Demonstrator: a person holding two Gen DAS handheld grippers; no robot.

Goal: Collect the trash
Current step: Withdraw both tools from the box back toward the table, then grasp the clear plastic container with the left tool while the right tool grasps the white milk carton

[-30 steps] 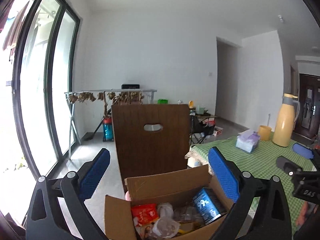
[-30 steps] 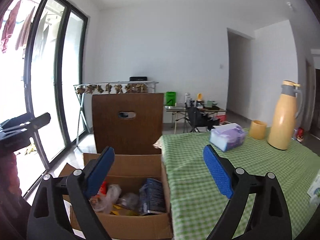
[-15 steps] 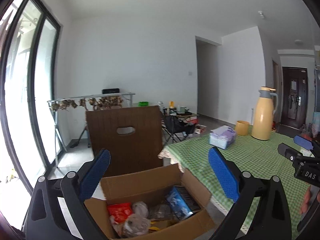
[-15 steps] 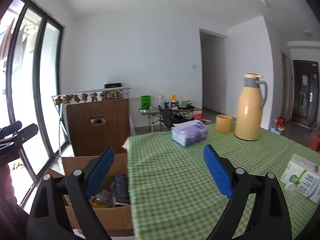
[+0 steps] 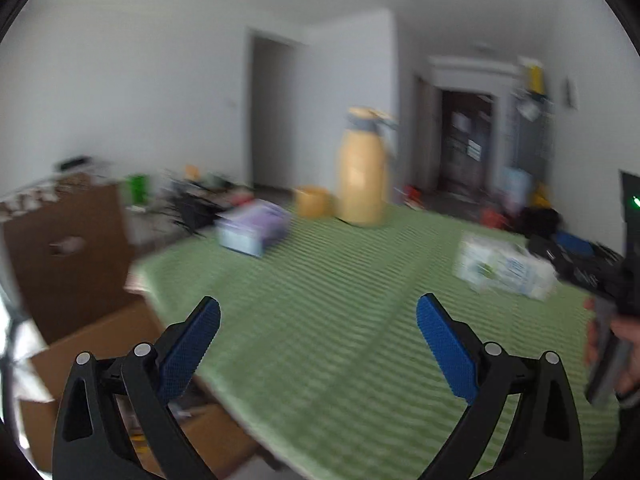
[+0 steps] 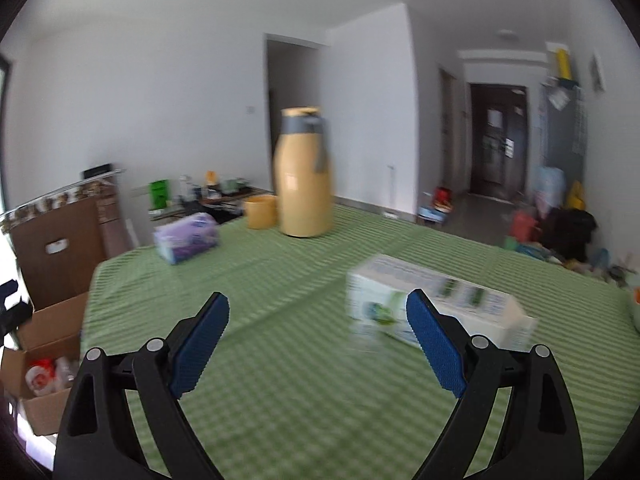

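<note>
White walls and a dark doorway frame a counter [image 6: 280, 400] under a green checked cloth, which fills most of both views, though both are smeared with motion blur, the left wrist view more so. Off its left edge sits the cardboard box [image 6: 44, 344] that serves as the trash bin, already holding wrappers. On the cloth stand a tall yellow jug [image 6: 304, 176], a yellow cup [image 6: 261, 211] just beside it, and a purple tissue pack [image 6: 186, 237]; these look like keepers, not rubbish. The likeliest piece to collect is the white carton [image 6: 436, 304] lying flat near the right tool [image 6: 318, 340], whose jaws stand wide with nothing between them. The left tool [image 5: 318, 348] is equally wide and empty, over bare cloth. To do this step well, I would slow the sweep, line the right tool up across the carton's narrow side, close on it firmly without crushing it, then carry it across to the box.
</note>
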